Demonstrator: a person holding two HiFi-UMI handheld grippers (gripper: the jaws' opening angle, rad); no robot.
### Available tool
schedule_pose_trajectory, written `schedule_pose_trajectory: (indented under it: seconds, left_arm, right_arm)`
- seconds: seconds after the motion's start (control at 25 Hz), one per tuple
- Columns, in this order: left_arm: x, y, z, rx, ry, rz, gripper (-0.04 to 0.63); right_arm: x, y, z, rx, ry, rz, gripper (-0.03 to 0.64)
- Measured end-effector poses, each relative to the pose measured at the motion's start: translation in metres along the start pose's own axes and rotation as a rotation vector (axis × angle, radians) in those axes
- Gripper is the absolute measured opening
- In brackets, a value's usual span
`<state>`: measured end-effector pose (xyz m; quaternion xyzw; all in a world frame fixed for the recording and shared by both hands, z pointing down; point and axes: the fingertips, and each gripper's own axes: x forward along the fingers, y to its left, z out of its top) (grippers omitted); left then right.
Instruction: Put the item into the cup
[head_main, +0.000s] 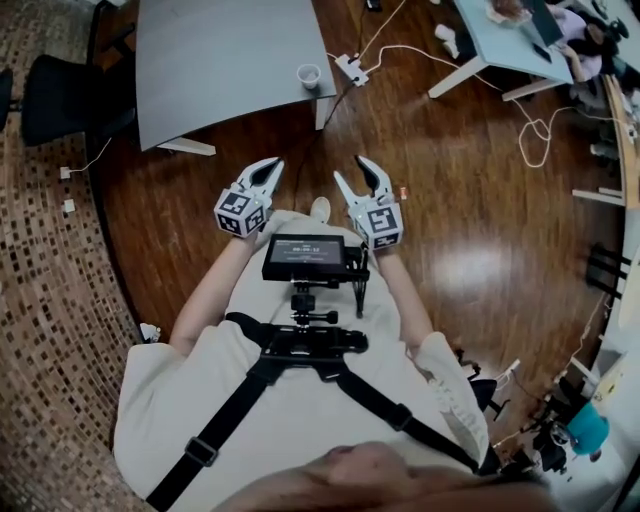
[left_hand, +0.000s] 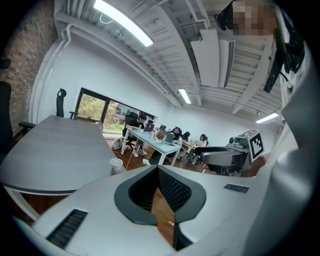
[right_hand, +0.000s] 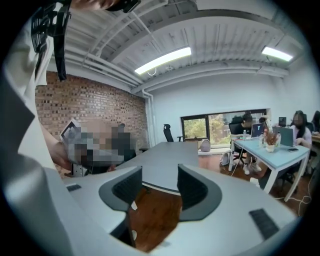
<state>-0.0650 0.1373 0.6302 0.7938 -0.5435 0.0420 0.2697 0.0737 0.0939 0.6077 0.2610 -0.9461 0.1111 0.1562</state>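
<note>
Stands on the wooden floor (head_main: 470, 200), well short of the desk (head_main: 220, 60). Holds the left tool (left_hand: 158, 169) shut, tips together with nothing pinched between them. Carries the right tool (right_hand: 160, 185) open, jaws well apart and empty, with only floor and the desk edge showing through the gap.

Finds the cup (head_main: 309, 76) upright and alone on the desk, by the right edge and close to the near right corner, well apart from both tools. Cannot pick out the item for certain. Shows only a small orange-brown speck (head_main: 403, 192) on the floor just beside the right tool, too small to name.

Looks like thin white paper, that cup: probably light, easy to tip or to shove along the smooth desk top, and quick to buckle under a squeeze. Better left ungripped. If steadying is needed, take it low on the wall with a gentle close of the left tool.

As for the item, expect something small and light. Take it across its narrowest part with the open right tool, well into the ribbed pads so it does not slip. Let go low over the mouth of the cup, without brushing the rim.
</note>
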Motion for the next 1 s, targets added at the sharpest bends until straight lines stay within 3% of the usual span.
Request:
schedule_pose_trajectory:
  seconds: [0.64, 1.0]
  left_arm:
    - [0.002, -0.002, -0.011, -0.004, 0.044, 0.000, 0.002]
    - [0.018, -0.011, -0.012, -0.002, 0.067, -0.034, 0.002]
  right_arm:
    - [0.007, 0.013, -0.008, -0.070, 0.011, 0.033, 0.235]
    - [-0.008, -0.008, -0.005, -0.039, 0.000, -0.021, 0.235]
